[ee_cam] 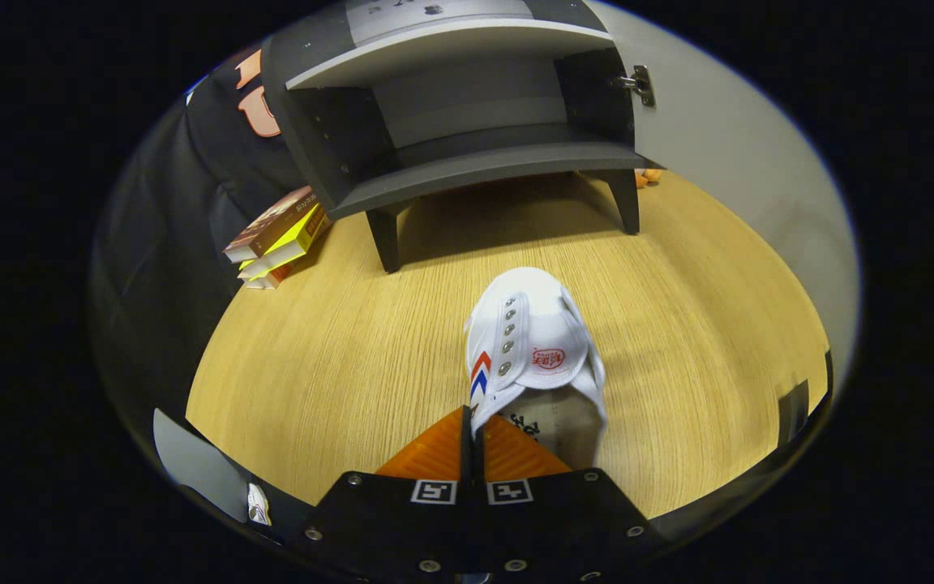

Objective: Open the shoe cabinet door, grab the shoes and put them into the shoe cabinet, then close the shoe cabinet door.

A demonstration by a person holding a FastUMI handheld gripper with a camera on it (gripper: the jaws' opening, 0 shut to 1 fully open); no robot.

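Shoe in carriage toward the open cabinet.

My gripper (471, 422) has its fingers pressed together on the left collar edge of a white sneaker (533, 349), which hangs just ahead of them over the wooden floor (337, 365). The sneaker's long axis runs straight away from me, toe toward the shoe cabinet (467, 122), heel opening nearest the fingers. Beyond it the cabinet door (726, 146) stands swung open to the right, lower shelf (483, 162) bare. I judge the step to be transport; next I must advance and raise the toe onto that shelf. Books (280, 239) lie left of the cabinet.
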